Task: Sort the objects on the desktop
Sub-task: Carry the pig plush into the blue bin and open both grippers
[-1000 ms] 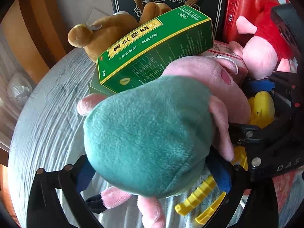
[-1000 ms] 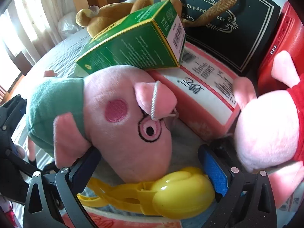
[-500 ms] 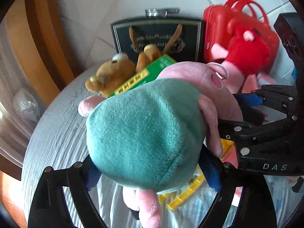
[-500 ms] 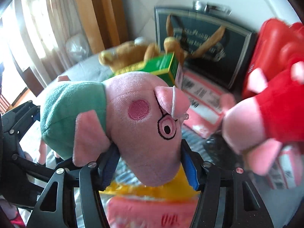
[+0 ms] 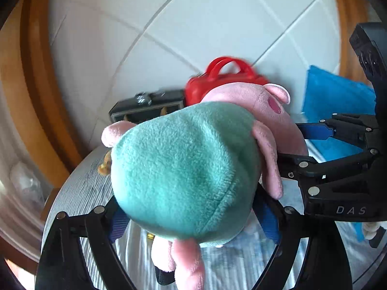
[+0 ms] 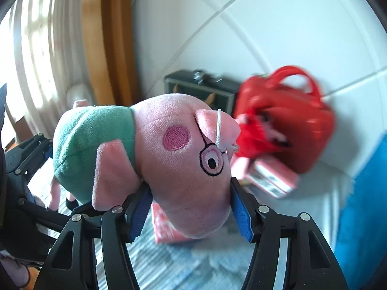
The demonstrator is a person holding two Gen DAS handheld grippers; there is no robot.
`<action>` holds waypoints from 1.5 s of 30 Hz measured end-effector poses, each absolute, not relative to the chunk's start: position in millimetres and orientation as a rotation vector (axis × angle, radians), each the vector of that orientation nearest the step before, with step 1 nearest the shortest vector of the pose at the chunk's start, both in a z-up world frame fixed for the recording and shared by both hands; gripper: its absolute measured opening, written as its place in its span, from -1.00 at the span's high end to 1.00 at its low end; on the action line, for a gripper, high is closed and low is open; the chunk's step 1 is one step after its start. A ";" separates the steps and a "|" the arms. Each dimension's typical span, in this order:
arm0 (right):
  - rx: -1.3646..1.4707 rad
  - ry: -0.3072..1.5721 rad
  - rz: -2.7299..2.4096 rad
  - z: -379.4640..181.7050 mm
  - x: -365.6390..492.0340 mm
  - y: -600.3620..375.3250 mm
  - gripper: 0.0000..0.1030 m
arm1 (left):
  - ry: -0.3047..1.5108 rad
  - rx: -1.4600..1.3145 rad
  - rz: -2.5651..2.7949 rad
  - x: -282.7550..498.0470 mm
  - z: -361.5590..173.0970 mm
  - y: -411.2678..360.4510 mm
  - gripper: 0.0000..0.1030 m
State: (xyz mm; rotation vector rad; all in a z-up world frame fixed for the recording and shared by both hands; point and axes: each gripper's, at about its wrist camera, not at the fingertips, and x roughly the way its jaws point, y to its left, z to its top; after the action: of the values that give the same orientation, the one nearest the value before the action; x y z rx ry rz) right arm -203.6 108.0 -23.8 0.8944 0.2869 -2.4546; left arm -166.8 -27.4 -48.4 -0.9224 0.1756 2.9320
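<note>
A pink plush pig [image 6: 174,159] in a green shirt hangs in the air between both grippers. My left gripper [image 5: 193,222] is shut on its green body [image 5: 183,169], the blue pads pressing both sides. My right gripper [image 6: 191,210] is shut on the pig's pink head, and it shows at the right of the left wrist view as black fingers [image 5: 338,176]. The pig's legs [image 5: 186,258] dangle below the left gripper. It is held well above the grey table [image 5: 79,186].
Against the white tiled wall stand a red handled case [image 6: 297,116], a dark gift bag [image 6: 193,89] and a second plush in red [image 6: 256,133]. A pink box [image 6: 273,178] lies below them. A blue cloth [image 6: 362,193] is at the right, a wooden frame and curtain at the left.
Both grippers closed on the pig and lifted it off the table. The green box, brown plush and yellow toy dropped out of sight as the view rose toward the wall.
</note>
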 end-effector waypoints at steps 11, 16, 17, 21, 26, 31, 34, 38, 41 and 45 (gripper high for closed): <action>0.799 0.234 -2.780 56.9 -93.8 237.8 -0.19 | 0.270 -0.622 2.764 -95.2 20.4 98.1 -0.73; 0.766 0.218 -2.907 81.7 -59.1 300.7 -0.20 | 0.277 -0.526 2.675 -69.8 44.3 166.2 -0.76; 0.762 0.212 -2.930 84.9 -53.5 313.5 -0.20 | 0.277 -0.512 2.655 -60.1 48.1 181.6 -0.76; 0.762 0.175 -3.017 93.3 -29.6 368.9 -0.20 | 0.292 -0.489 2.584 -47.8 58.2 238.8 -0.77; 0.788 0.107 -3.089 97.8 -12.6 433.8 -0.21 | 0.332 -0.500 2.505 -52.2 61.2 320.2 -0.77; 0.826 0.018 -3.133 97.8 -12.7 489.3 -0.21 | 0.374 -0.533 2.456 -49.5 56.2 382.7 -0.80; 0.823 -0.025 -3.145 96.9 -4.4 512.9 -0.21 | 0.405 -0.537 2.452 -47.8 57.6 416.0 -0.81; 0.812 -0.062 -3.147 94.8 0.2 535.7 -0.21 | 0.446 -0.540 2.459 -48.7 57.8 435.8 -0.83; 0.808 -0.077 -3.141 90.1 3.4 544.1 -0.21 | 0.457 -0.549 2.467 -46.6 55.4 442.4 -0.83; 0.815 -0.086 -3.128 84.9 -1.9 558.5 -0.21 | 0.469 -0.566 2.473 -49.2 52.0 450.5 -0.83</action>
State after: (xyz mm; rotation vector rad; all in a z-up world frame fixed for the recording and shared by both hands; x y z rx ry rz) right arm -1.9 558.5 84.9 0.8152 -0.0856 -3.1284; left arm -49.2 450.5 52.0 -0.5658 0.4693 2.4729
